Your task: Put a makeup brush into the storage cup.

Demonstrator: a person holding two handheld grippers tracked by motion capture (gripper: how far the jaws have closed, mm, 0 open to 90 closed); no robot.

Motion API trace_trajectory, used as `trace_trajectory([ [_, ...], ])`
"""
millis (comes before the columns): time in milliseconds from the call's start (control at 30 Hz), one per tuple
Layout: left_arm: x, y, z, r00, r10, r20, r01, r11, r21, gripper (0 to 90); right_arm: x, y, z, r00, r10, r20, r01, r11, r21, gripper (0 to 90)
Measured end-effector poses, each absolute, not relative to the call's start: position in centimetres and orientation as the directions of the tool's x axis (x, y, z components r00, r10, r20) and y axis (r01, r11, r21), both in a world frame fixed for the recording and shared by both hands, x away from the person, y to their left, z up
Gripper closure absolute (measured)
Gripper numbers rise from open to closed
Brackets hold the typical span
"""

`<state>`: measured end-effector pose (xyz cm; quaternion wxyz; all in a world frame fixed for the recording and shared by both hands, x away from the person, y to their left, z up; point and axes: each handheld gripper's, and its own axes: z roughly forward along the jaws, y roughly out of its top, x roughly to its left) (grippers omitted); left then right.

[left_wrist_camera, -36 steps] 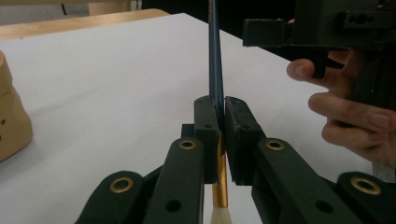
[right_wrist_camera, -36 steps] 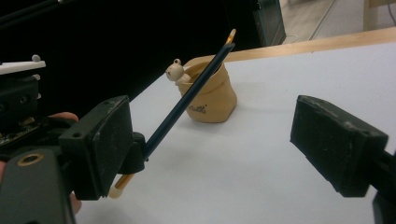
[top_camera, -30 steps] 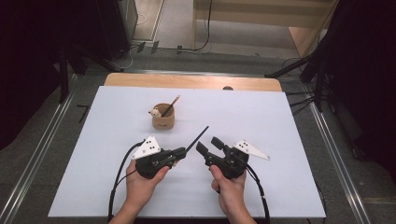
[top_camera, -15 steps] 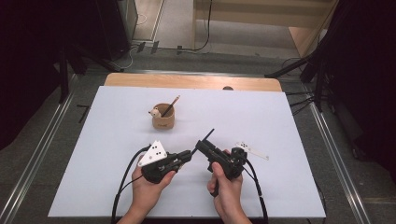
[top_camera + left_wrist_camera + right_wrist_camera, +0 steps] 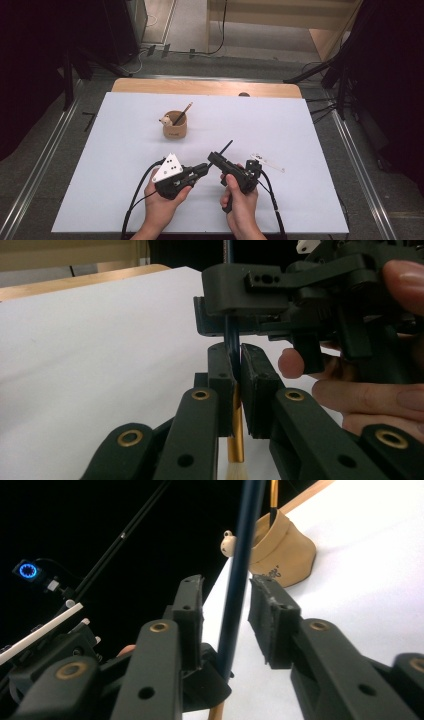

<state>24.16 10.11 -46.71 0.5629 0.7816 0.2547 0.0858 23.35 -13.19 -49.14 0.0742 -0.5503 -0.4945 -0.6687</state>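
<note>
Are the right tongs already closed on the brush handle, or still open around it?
Open: right tongs have been closing, yet gaps show between both pads and the brush handle.

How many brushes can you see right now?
2. One brush is clamped in the left gripper, its handle between the right gripper's jaws. Another stands in the holder; more may hide inside.

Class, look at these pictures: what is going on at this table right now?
A person holds a tool in each hand over a white table. The left tool is shut on a dark-handled paintbrush. The right tool has just been closing around the handle, its pads not yet pressing. A tan brush pot stands behind.
</note>
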Motion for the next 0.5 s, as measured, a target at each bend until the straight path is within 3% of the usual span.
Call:
trace_trajectory([
  [167,24.06,9.9,-46.92,0.852,0.501,-0.151,0.306,-0.242,0.921,84.8,23.19,-13.15,-49.38,-0.376,0.435,0.818,0.657,-0.498,0.567,84.0],
  [400,24.18,9.77,-47.17,0.852,0.494,-0.173,0.323,-0.236,0.916,84.1,23.02,-13.16,-49.37,-0.391,0.472,0.79,0.637,-0.481,0.603,84.7],
  [500,24.17,9.89,-47.17,0.852,0.496,-0.169,0.318,-0.232,0.919,72.9,23.0,-13.25,-49.31,-0.393,0.503,0.769,0.622,-0.47,0.626,84.7],
])
